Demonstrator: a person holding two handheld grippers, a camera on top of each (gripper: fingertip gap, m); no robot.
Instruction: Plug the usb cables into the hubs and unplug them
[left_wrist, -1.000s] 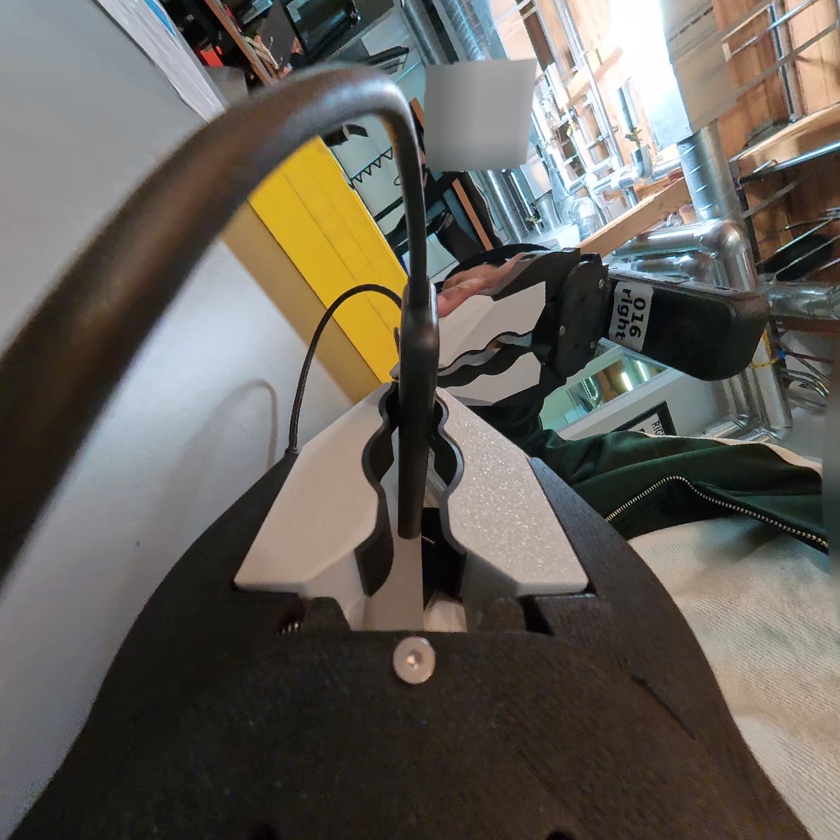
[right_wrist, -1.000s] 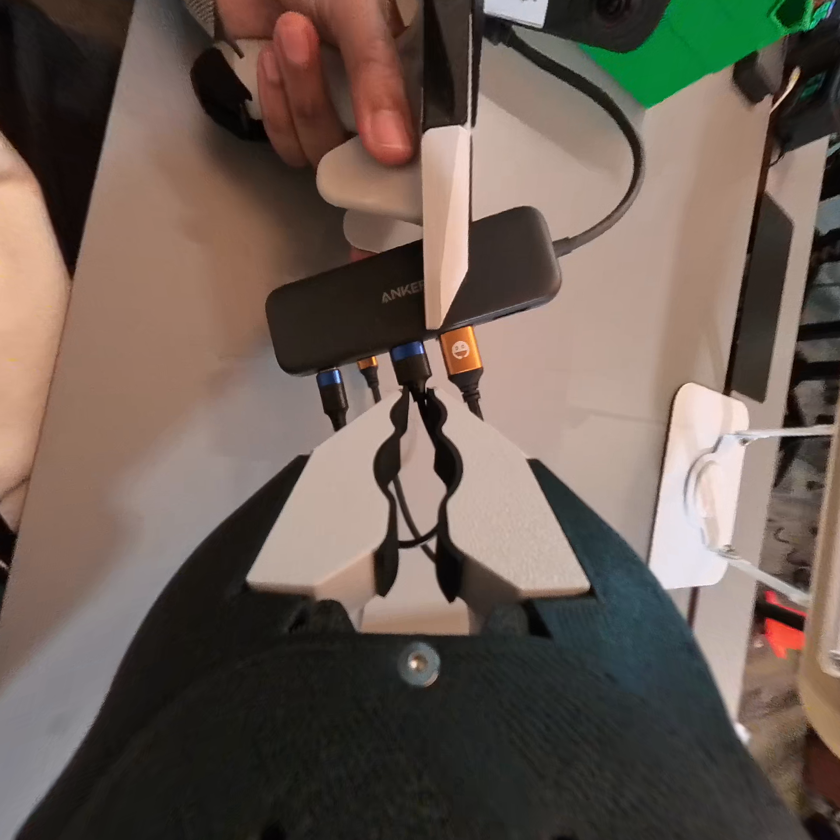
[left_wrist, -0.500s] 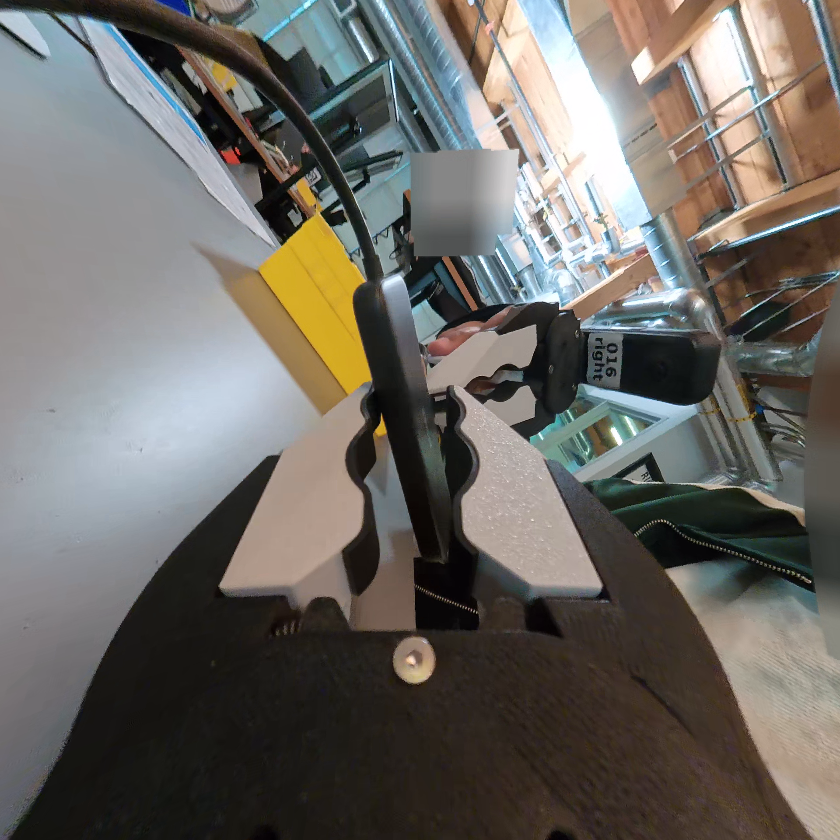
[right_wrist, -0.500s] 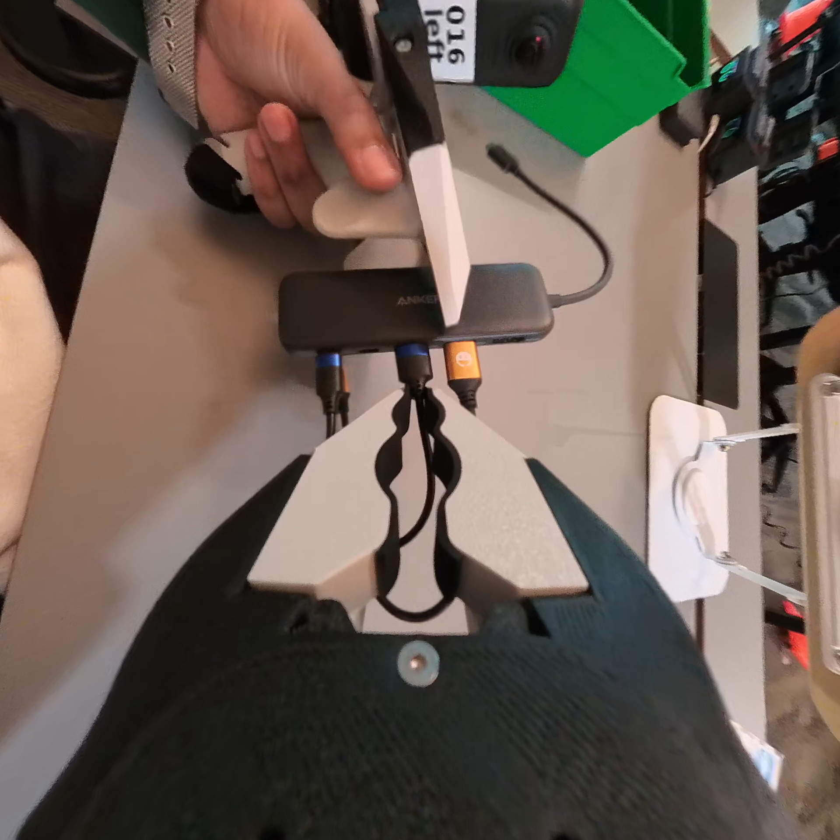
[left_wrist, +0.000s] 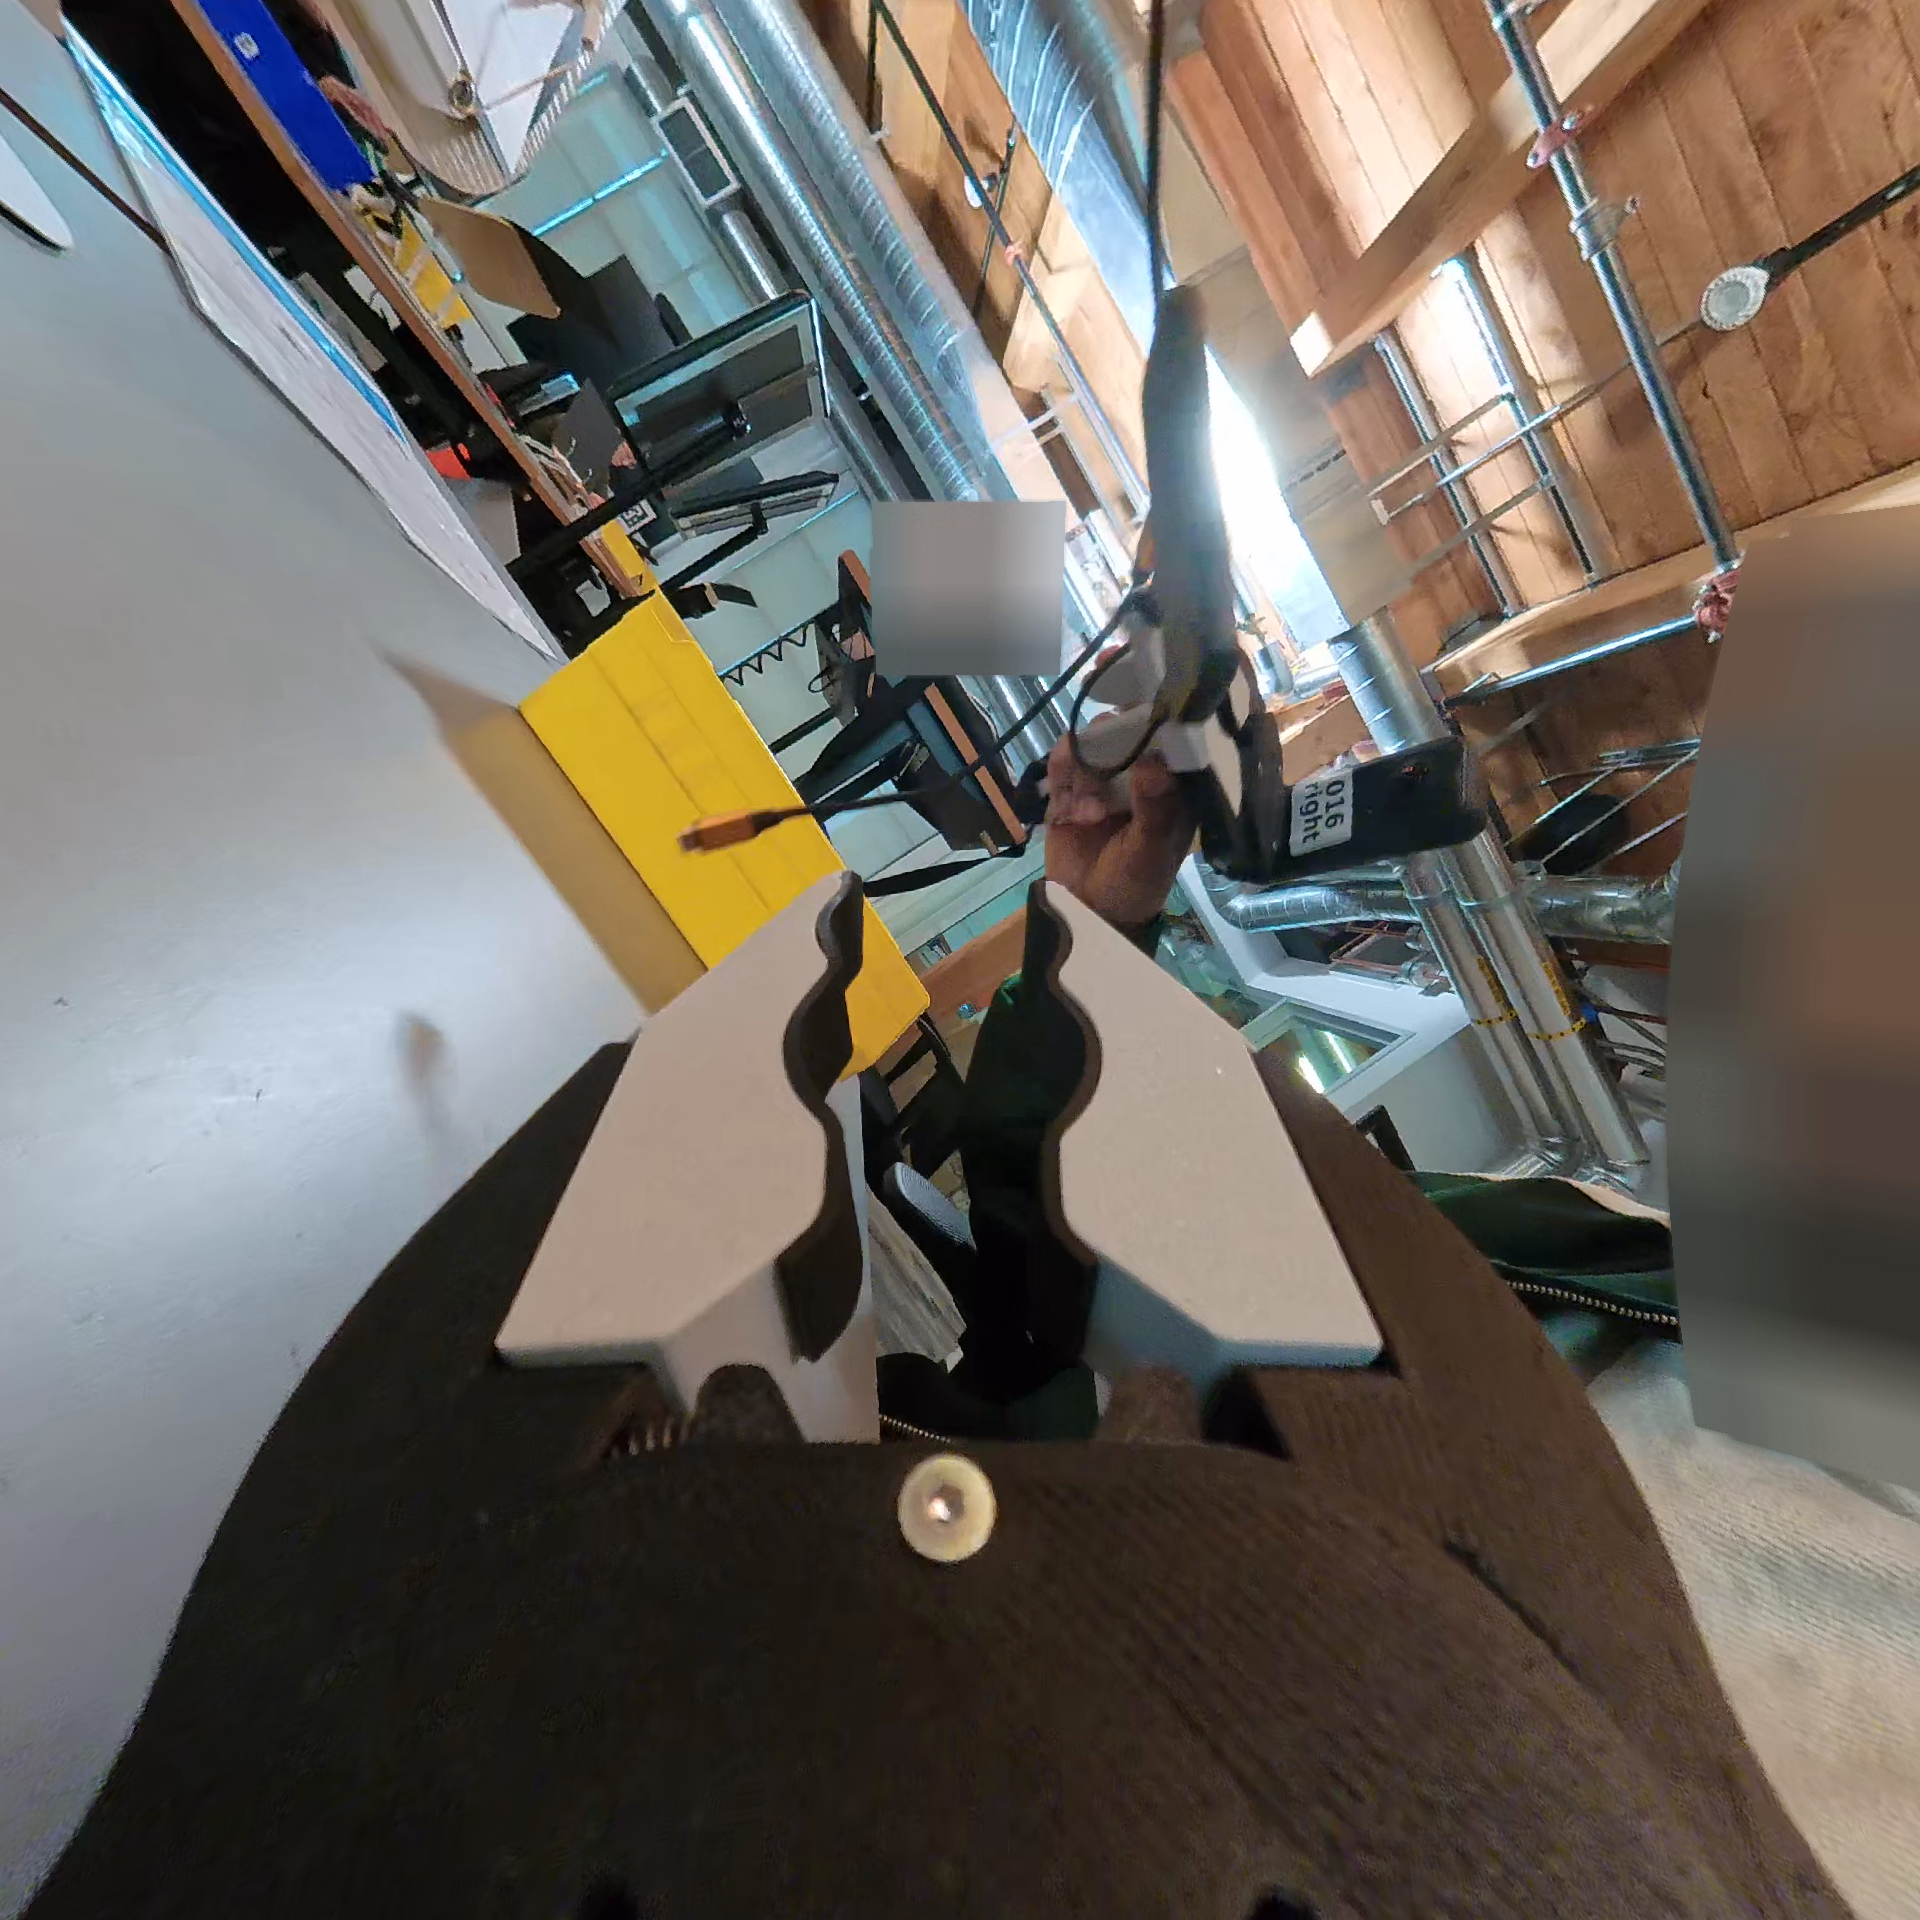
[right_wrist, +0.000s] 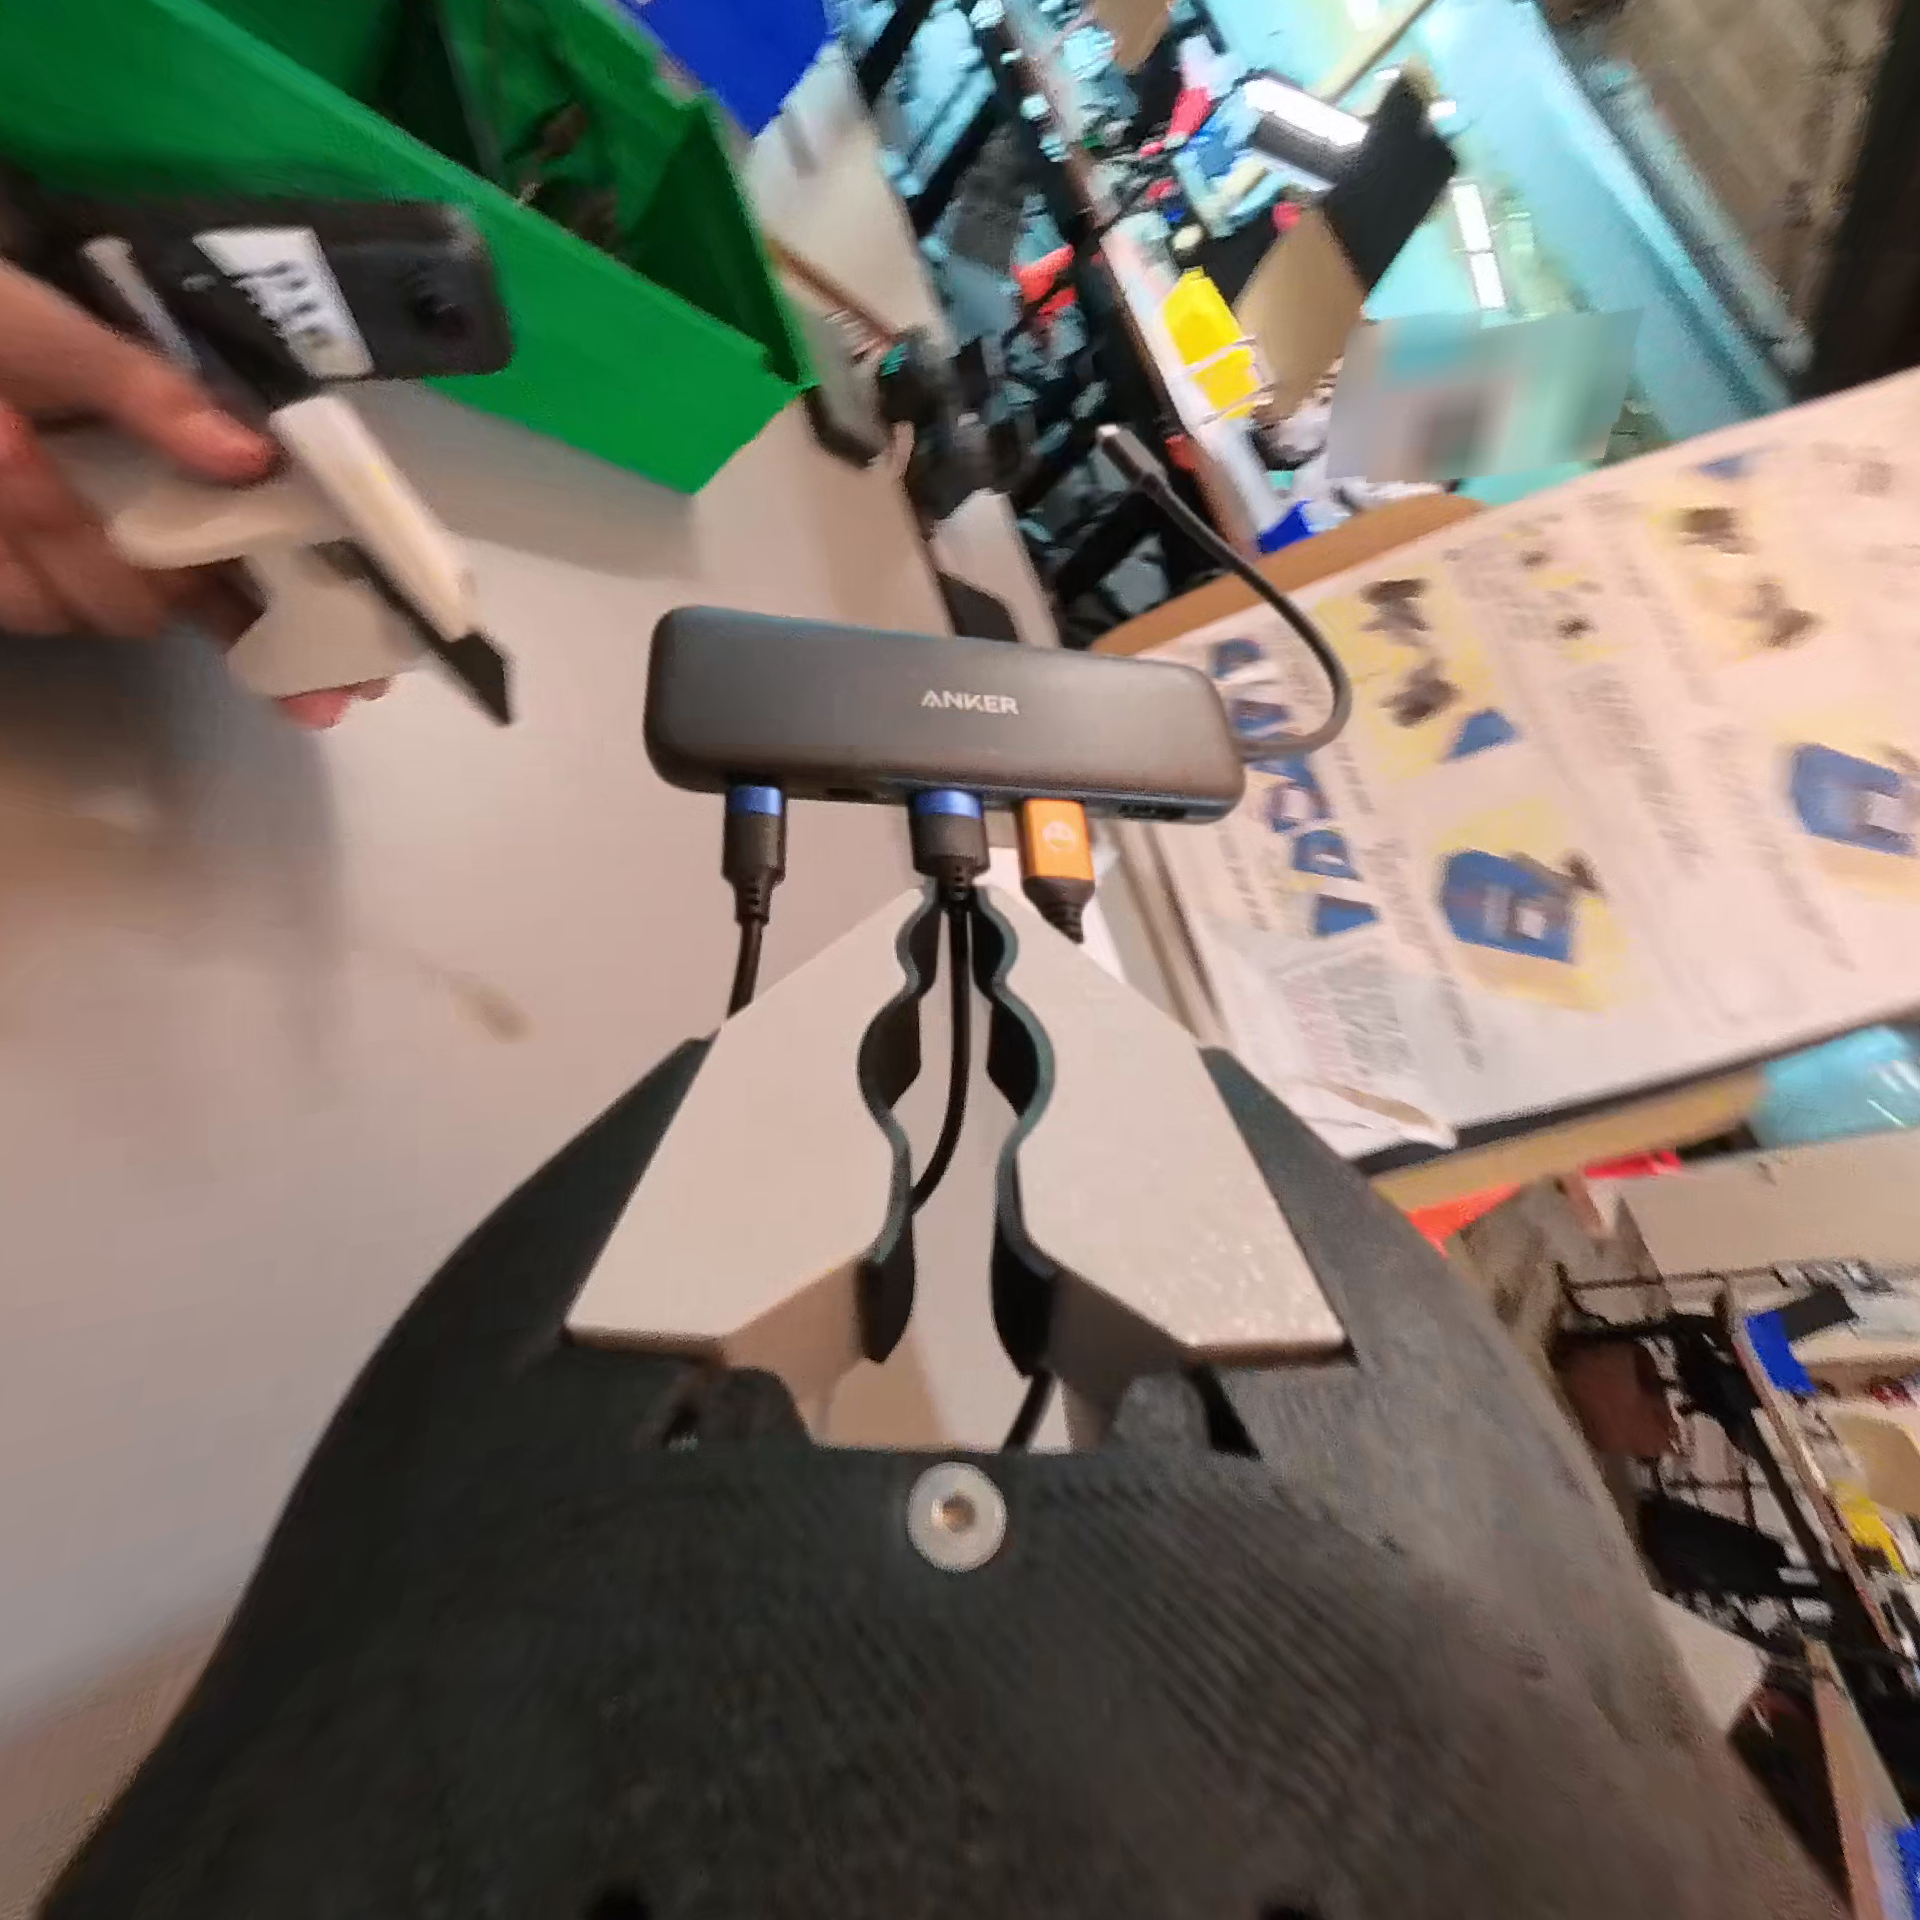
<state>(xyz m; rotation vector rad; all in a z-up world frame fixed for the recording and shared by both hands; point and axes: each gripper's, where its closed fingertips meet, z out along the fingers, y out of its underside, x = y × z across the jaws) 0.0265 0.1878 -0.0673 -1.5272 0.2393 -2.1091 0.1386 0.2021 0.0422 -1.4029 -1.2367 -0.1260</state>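
A dark grey usb hub (right_wrist: 935, 707) hangs in the air above the white table (right_wrist: 468, 935). Three plugs sit in its front edge: a blue-collared one at the left (right_wrist: 753, 831), a blue-collared one in the middle (right_wrist: 948, 831) and an orange one (right_wrist: 1055, 847). My right gripper (right_wrist: 956, 896) is shut on the middle plug's black cable, right behind the plug. My left gripper (left_wrist: 945, 902) is open and empty, apart from the hub; it also shows blurred in the right wrist view (right_wrist: 343, 582). In the left wrist view the hub (left_wrist: 1179, 468) stands above the right gripper (left_wrist: 1174, 717), and a loose orange cable end (left_wrist: 707, 834) dangles.
A green bin (right_wrist: 582, 312) stands behind the hub. A printed poster board (right_wrist: 1558, 779) lies to the right. The hub's own cable (right_wrist: 1283, 613) arcs off its right end. A yellow bin (left_wrist: 707, 810) stands on the table (left_wrist: 208, 935) in the left wrist view.
My left gripper has let go of the hub, opened and drawn away to the left. My right gripper, still shut on the cable, has swung up with the hub hanging from the plug.
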